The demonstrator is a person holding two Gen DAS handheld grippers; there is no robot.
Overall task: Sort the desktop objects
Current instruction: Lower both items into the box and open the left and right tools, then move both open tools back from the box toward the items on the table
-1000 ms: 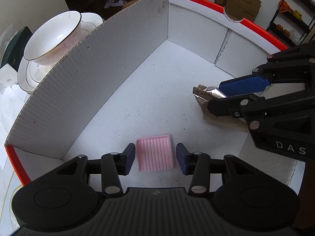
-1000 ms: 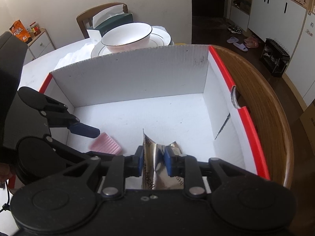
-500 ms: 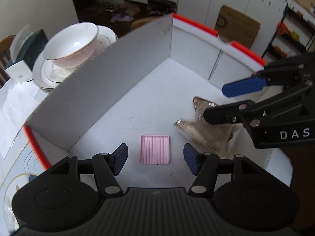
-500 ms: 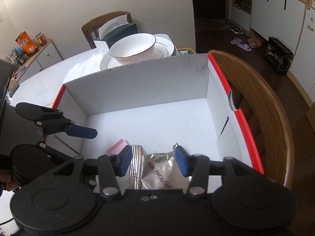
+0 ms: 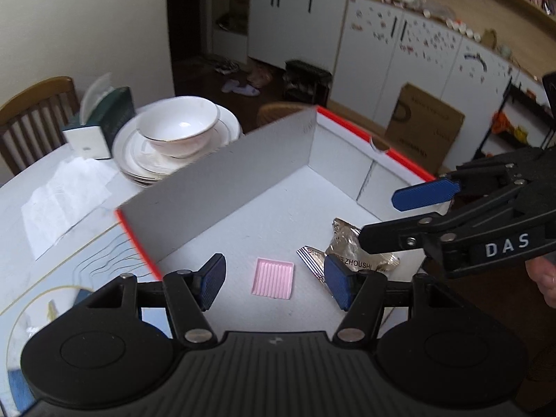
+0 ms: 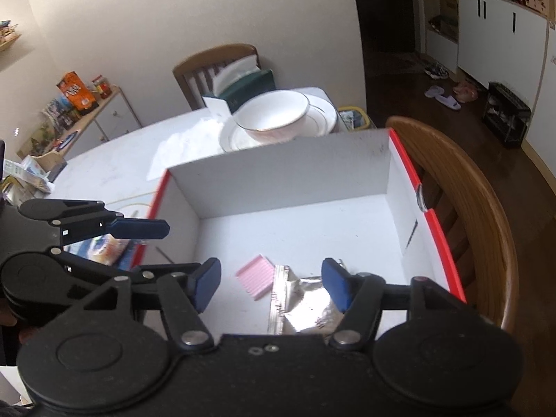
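Note:
A white cardboard box with red edges (image 5: 222,194) (image 6: 278,180) stands on the table. On its floor lie a pink ribbed pad (image 5: 273,278) (image 6: 255,276) and, beside it, a silver foil snack packet (image 5: 351,250) (image 6: 302,299). My left gripper (image 5: 274,283) is open and empty, raised above the box's near edge. My right gripper (image 6: 271,283) is open and empty, raised above the packet; it also shows in the left wrist view (image 5: 410,215).
A white bowl on stacked plates (image 5: 177,132) (image 6: 274,114) and a dark green tissue box (image 5: 100,121) (image 6: 243,87) stand behind the box. Crumpled paper (image 5: 66,194) lies left. A wooden chair back (image 6: 486,208) curves along the box's right side.
My right gripper opened and let go of the foil packet, which now lies on the box floor. Both grippers rose and pulled back from the box. My left gripper opened wider.

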